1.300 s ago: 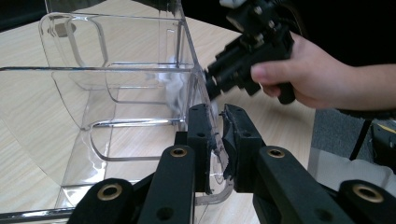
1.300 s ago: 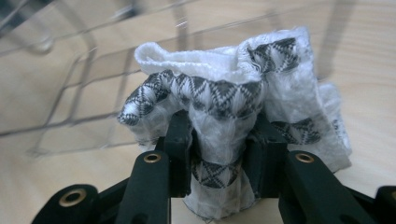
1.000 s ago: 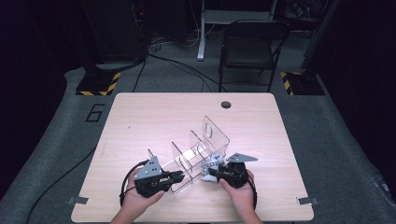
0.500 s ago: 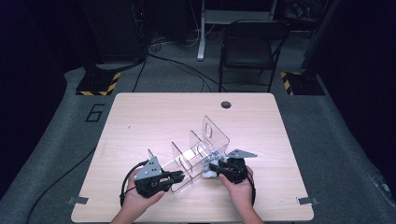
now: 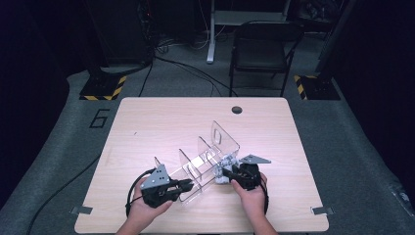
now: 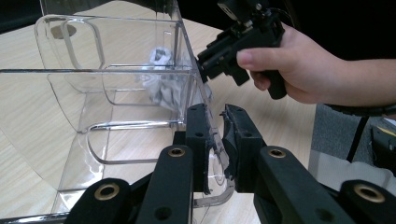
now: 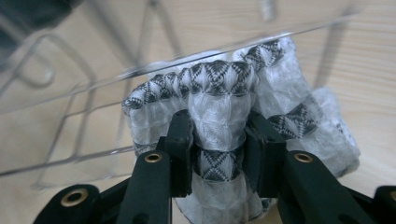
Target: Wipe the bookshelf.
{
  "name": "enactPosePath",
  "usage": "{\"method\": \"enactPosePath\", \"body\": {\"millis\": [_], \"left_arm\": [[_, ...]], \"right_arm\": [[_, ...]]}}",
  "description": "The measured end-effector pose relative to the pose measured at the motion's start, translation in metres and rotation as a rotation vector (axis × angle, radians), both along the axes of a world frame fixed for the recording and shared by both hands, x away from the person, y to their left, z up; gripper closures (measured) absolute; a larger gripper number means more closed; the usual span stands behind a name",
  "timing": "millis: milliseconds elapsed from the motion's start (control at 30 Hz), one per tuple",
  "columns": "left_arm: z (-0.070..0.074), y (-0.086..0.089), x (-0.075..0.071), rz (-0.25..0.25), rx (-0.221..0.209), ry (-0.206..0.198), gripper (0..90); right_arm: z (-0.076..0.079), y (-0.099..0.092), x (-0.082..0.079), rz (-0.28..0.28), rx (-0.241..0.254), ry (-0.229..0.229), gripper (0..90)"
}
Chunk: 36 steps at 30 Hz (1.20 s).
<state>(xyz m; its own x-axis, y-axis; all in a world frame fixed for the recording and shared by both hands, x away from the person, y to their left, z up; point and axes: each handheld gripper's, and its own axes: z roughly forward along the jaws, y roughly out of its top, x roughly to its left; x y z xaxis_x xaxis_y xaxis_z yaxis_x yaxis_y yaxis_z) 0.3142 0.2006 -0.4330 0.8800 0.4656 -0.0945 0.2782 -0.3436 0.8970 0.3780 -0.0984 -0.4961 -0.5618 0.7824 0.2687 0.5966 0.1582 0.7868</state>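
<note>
Near the front edge of the table [image 5: 147, 122], I have both tools on the job. My left gripper [image 6: 215, 154] has its jaws pinched narrow on the side wall of the clear plastic organizer [image 5: 208, 156], the thin pane sandwiched between the pads close to its lower corner. My right gripper [image 7: 218, 149] is clamped around a bunched white cloth with a black woven pattern [image 7: 219, 93], the fabric bulging out above and to both sides of the jaws. From the high view the cloth [image 5: 224, 169] sits at the organizer's right-hand wall, by one of the middle compartments; whether it is already over the rim I cannot tell.

I judge the cloth to be light, soft and springy: it squashes where I squeeze it and will likely puff back out once let go. It won't break, but loose folds could snag on a wall edge. Holding it across the thick middle of the bundle, as now, seems best, since a corner grip would let it unroll.

The organizer looks rigid, light, smooth and slippery, so I expect it to skate on the wood when pushed. A wall near the base is the sensible hold; hard squeezing might crack or scratch it.
</note>
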Motion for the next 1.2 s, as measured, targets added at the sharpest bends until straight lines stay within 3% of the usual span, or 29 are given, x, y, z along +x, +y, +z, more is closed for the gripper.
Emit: {"method": "enactPosePath", "body": {"millis": [67,100,167,233,300,333,467,533,567,600,633,733,767,833,933,1000,1033,1067,1100,1200], "left_arm": [[0.000,0.000,0.000,-0.001,0.003,-0.001,80.5],[0.000,0.000,0.000,0.000,0.004,-0.002,80.5],[0.000,0.000,0.000,0.002,0.004,-0.002,80.5],[0.000,0.000,0.000,0.003,0.002,-0.002,80.4],[0.000,0.000,0.000,0.006,0.001,-0.003,80.4],[0.000,0.000,0.000,0.006,0.001,-0.003,80.4],[0.000,0.000,0.000,0.002,0.001,-0.001,80.4],[0.000,0.000,0.000,0.002,-0.001,0.000,80.3],[0.000,0.000,0.001,0.000,0.000,0.000,80.3],[0.000,0.000,0.001,0.000,0.000,0.000,80.3],[0.000,0.000,0.000,0.001,0.000,0.000,80.3],[0.000,0.000,0.000,0.004,0.002,-0.004,80.3],[0.000,0.000,0.000,0.005,0.002,-0.005,80.3],[0.000,0.000,0.000,0.004,0.002,-0.004,80.3],[0.000,0.000,0.000,0.002,0.002,-0.004,80.3],[-0.001,0.000,0.000,0.002,0.000,-0.005,80.3],[-0.001,0.000,0.000,0.002,0.001,-0.006,80.2],[-0.001,0.000,0.000,0.002,0.001,-0.006,80.3],[-0.001,0.000,0.000,0.003,0.001,-0.006,80.2],[0.000,0.000,0.000,0.004,0.002,-0.007,80.3]], "right_arm": [[0.000,0.011,-0.008,0.070,-0.007,-0.001,65.8],[0.001,0.019,-0.013,0.105,-0.040,-0.017,66.1],[0.002,0.018,-0.012,0.109,-0.046,-0.019,66.3],[0.001,0.011,-0.005,0.082,-0.017,-0.002,66.1],[0.000,-0.006,0.007,-0.003,-0.003,0.008,65.8],[0.000,-0.008,0.008,-0.019,0.013,0.018,65.7],[0.000,-0.004,0.004,-0.009,0.012,0.018,65.6],[-0.001,0.009,-0.005,0.062,0.015,0.015,65.6],[-0.002,0.022,-0.014,0.134,-0.019,-0.008,65.6],[-0.002,0.022,-0.014,0.134,-0.019,-0.008,65.6],[-0.001,0.031,-0.021,0.172,-0.052,-0.026,65.8],[0.000,0.028,-0.018,0.173,-0.050,-0.023,66.2],[0.000,0.018,-0.011,0.107,-0.048,-0.008,65.6],[0.000,0.010,-0.005,0.061,-0.028,0.000,65.5],[-0.001,0.007,-0.004,0.044,0.000,0.018,65.3],[-0.001,0.013,-0.008,0.072,-0.011,0.013,65.3],[-0.001,0.024,-0.016,0.141,-0.017,0.016,65.3],[-0.001,0.024,-0.016,0.141,-0.017,0.016,65.3],[0.000,0.033,-0.022,0.181,-0.050,0.001,65.4],[0.001,0.031,-0.018,0.183,-0.051,0.003,65.8]]}}
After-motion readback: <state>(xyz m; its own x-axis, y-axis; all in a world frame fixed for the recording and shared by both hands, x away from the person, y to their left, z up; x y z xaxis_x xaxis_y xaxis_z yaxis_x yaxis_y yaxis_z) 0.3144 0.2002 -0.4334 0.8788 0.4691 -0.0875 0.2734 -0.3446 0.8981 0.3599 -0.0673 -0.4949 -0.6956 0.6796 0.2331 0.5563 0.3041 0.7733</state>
